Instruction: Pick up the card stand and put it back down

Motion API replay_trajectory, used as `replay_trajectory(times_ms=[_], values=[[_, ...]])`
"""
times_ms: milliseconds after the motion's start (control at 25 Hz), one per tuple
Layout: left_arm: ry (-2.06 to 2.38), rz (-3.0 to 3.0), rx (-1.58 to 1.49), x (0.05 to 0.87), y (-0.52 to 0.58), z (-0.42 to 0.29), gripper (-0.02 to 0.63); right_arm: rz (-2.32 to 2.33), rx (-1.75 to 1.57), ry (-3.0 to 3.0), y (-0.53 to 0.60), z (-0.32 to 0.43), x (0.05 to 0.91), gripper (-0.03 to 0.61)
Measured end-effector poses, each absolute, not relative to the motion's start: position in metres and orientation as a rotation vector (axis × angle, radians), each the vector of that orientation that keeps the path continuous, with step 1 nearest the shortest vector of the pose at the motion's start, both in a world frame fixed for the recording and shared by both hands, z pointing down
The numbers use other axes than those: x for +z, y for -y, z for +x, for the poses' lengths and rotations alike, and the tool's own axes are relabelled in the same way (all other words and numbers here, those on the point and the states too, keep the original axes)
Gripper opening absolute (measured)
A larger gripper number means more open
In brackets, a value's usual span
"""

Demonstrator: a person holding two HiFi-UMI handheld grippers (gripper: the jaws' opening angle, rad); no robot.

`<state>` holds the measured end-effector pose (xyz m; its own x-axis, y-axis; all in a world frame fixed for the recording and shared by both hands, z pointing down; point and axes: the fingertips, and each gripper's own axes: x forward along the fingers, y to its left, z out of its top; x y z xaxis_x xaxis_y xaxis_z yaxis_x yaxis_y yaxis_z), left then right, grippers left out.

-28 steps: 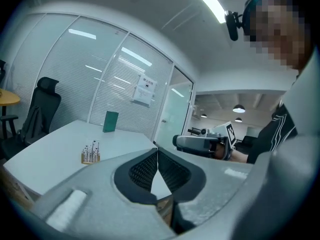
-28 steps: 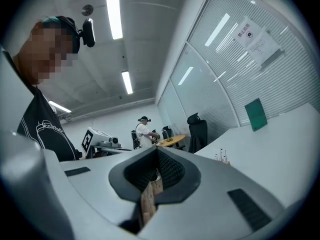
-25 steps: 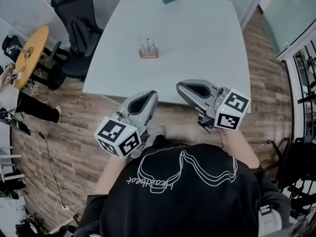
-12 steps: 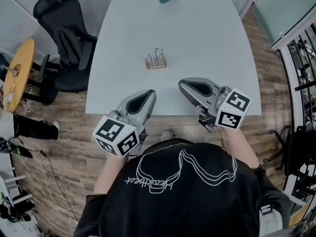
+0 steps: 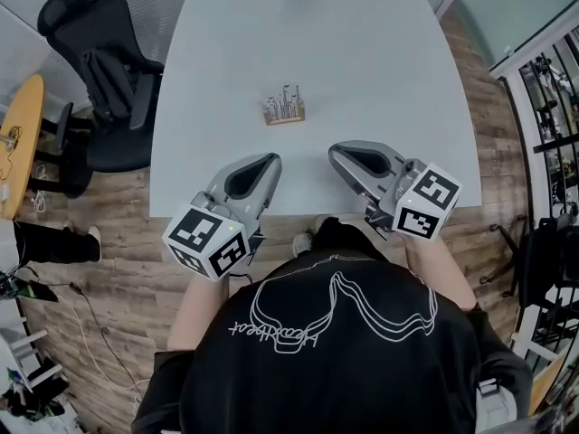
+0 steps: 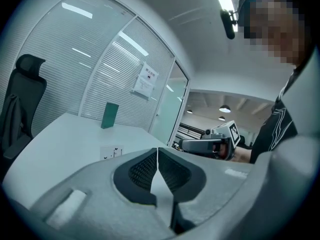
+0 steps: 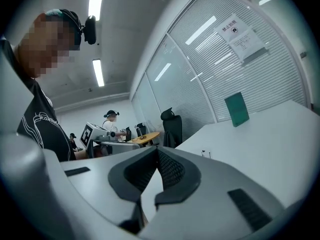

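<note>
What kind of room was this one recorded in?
Probably an office meeting room: a large white table, a black swivel chair beside it, and glass partition walls with blinds.

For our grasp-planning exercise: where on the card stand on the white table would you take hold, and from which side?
Take the card stand by its wooden base, probably coming in low from the near edge of the table. The base looks like a solid, flat-sided block. Thin wire clips stand upright on top, so coming from above would likely hit them.
</note>
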<state>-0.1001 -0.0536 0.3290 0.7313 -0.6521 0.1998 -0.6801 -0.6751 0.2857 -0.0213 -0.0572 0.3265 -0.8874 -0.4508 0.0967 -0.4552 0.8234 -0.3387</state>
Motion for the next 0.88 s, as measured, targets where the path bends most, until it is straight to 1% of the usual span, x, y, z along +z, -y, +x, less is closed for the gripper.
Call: replay_trajectory(times_ms=[520, 680, 720, 800, 880], values=[[1.078, 2.511, 0.177, 0.380, 0.117, -0.115, 0.017, 0.798, 0.707, 2.877, 0.125, -0.016, 0.391, 0.029], [1.091, 2.497, 0.198, 0.395, 0.134, -0.121, 0.018, 0.792, 0.693, 2.825, 0.142, -0.018, 0.407, 0.052], [1.088, 2.490, 0.204, 0.399, 0.138, -0.122, 0.026, 0.787, 0.687, 2.815, 0.147, -0.019, 0.410, 0.060], [1.080, 2.469, 0.216, 0.408, 0.147, -0.125, 0.071, 0.782, 0.675, 2.802, 0.157, -0.021, 0.417, 0.072], [1.081, 2.442, 0.238, 0.420, 0.155, -0.129, 0.094, 0.779, 0.665, 2.788, 0.168, -0.023, 0.425, 0.084]])
